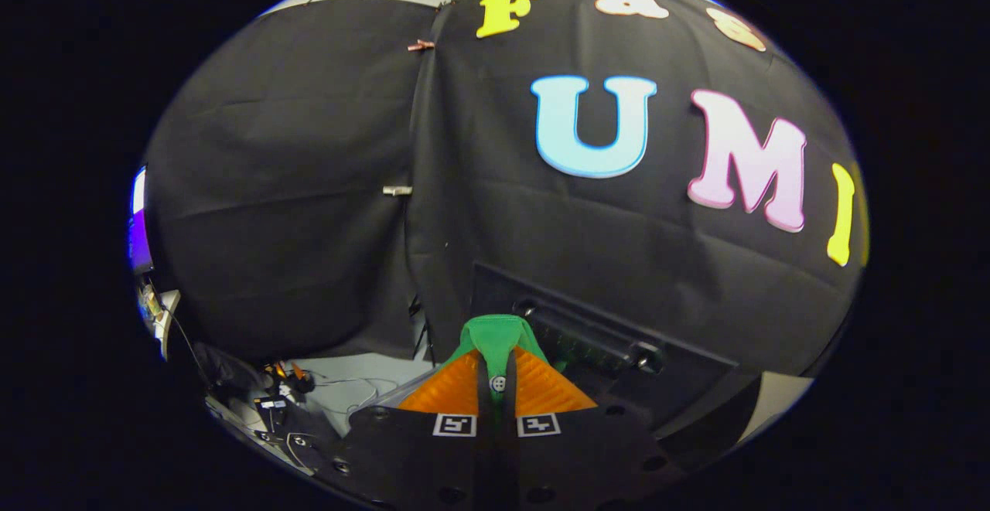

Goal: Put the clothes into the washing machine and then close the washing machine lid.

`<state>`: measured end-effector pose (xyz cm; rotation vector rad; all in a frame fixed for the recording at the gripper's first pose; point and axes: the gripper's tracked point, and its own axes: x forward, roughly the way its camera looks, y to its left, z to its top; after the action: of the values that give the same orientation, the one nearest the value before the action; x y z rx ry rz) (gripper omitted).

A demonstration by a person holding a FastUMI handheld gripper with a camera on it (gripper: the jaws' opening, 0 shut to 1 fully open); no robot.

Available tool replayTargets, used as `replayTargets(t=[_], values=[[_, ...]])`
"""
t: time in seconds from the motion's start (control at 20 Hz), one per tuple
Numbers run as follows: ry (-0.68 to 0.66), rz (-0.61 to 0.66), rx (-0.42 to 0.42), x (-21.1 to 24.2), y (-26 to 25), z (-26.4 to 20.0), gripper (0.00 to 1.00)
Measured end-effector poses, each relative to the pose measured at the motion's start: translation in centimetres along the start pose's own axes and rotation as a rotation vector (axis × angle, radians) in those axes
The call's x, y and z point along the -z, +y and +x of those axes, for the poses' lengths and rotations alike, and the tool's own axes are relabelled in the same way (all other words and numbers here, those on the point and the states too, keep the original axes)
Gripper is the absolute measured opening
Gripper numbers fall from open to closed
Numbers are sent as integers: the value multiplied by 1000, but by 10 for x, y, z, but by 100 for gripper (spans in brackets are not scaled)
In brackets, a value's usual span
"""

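The booth is dim overall, with soft, even light falling on the black cloth wall [325, 186], where folds catch a faint grey sheen. No harsh glare anywhere. The fisheye bends the scene hard, so straight seams bow outward and detail smears toward the rim. A bright violet glow from a screen [139, 225] bleeds in beyond the cloth. The green garment [495, 337] at the fingers is sharp and well lit; the dark machine [619, 341] behind it sinks into shadow.
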<state>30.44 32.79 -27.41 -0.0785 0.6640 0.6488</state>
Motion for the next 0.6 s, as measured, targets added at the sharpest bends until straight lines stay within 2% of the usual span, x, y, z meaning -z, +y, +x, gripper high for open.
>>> replayTargets(t=[0.3,0.4,0.6], values=[[199,9,21,57,-13,32,5],[226,20,19,65,-15,33,37],[165,78,20,47,-20,32,100]])
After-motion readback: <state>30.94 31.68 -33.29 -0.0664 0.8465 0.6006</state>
